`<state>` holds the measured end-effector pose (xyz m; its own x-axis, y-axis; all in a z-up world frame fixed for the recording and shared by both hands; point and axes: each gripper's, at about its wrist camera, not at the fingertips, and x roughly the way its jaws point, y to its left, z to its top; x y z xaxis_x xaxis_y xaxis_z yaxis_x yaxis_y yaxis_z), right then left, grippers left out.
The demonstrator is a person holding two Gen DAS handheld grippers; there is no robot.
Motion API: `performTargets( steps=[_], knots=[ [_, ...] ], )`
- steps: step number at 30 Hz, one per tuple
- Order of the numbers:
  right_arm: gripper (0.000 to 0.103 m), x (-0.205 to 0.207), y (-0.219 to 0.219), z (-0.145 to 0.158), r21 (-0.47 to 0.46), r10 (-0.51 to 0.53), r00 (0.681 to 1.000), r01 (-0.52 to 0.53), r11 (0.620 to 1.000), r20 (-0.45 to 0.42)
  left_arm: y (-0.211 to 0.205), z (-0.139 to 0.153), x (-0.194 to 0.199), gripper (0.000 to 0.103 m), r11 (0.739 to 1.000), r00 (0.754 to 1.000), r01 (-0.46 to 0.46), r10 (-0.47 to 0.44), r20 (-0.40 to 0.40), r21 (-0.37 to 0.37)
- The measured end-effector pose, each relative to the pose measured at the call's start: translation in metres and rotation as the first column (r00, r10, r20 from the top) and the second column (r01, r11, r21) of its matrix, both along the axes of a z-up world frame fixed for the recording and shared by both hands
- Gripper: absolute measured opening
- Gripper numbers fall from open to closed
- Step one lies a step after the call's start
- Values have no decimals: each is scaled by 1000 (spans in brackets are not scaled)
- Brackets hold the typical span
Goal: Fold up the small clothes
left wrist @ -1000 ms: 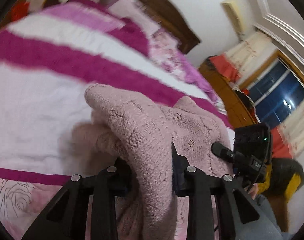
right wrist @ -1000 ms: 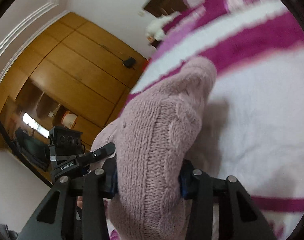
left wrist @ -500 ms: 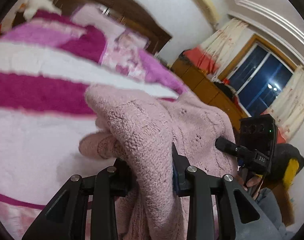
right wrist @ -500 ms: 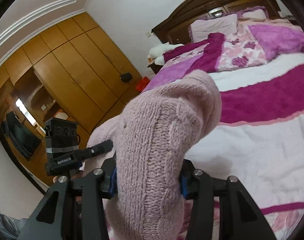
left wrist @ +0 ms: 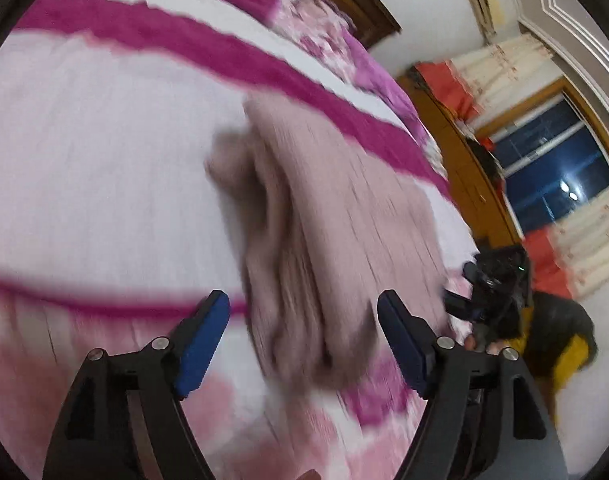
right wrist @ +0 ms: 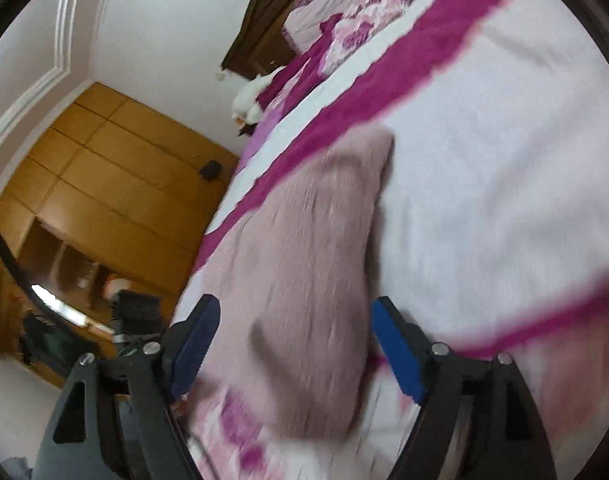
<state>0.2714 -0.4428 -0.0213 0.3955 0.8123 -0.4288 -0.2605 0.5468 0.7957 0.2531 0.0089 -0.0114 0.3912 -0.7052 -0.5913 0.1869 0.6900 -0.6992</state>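
Note:
A dusty-pink knitted sweater (left wrist: 324, 248) lies folded on the bed, blurred by motion. My left gripper (left wrist: 304, 336) is open, its blue-padded jaws wide apart over the sweater's near left end, holding nothing. In the right wrist view the same sweater (right wrist: 304, 264) lies on the bedspread. My right gripper (right wrist: 294, 340) is open too, its jaws either side of the sweater's near right end, empty. The right gripper also shows in the left wrist view (left wrist: 488, 280), beyond the sweater's right edge.
The bed has a white and magenta striped bedspread (left wrist: 104, 160) with a pink floral border near me. Pillows and a dark wooden headboard (right wrist: 264, 20) stand at the far end. A wooden wardrobe (right wrist: 104, 184) is at left, a window with curtains (left wrist: 552, 168) at right.
Both grippers were shut on the lifted sweater; they have opened and let it go. The sweater now lies on the bedspread and both grippers have tilted down over it.

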Motion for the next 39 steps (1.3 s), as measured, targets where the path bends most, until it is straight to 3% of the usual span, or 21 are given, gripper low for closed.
performTargets(
  steps=[3,8,10,11,12,13,15,16,21,27,34,39],
  knots=[
    [80,-21,8,-2,-80,27,1000,-26,996,9,-11,-6,-24,54,999,1000,11,-12,27,51],
    [80,-34,33,-2,-219,106,985,-74,973,136,-33,-7,-20,54,992,996,22,-33,86,125],
    [74,-33,46,-3,-274,144,979,-100,956,146,-40,-7,-15,54,990,994,33,-47,101,139],
    [60,-32,49,-3,-291,148,978,-101,951,145,-43,-8,-12,54,988,993,33,-49,109,148],
    [35,-27,51,-4,-288,143,980,-99,952,136,-45,-8,-10,47,988,992,27,-45,118,154],
    [32,-19,50,-6,-266,137,984,-101,959,119,-45,-8,-9,17,987,993,10,-29,118,161],
    [26,-16,47,-2,-227,122,985,-92,969,120,-42,-10,-6,8,994,997,9,-17,75,108],
    [25,-19,45,2,-230,115,985,-84,970,127,-40,-8,-7,5,998,998,0,-4,63,66],
    [22,-46,32,22,-149,81,995,-71,986,62,-33,10,-30,3,1000,1000,-3,3,24,-5],
    [22,-103,18,28,-93,71,997,-70,993,10,-34,32,-83,3,999,999,34,-35,31,11],
    [22,-140,16,0,-120,53,998,-57,991,-34,-32,-5,-130,2,1000,1000,0,0,0,10],
    [23,-144,19,-19,-144,58,997,-64,988,-48,-34,-13,-125,3,1000,1000,-9,9,15,0]
  ],
)
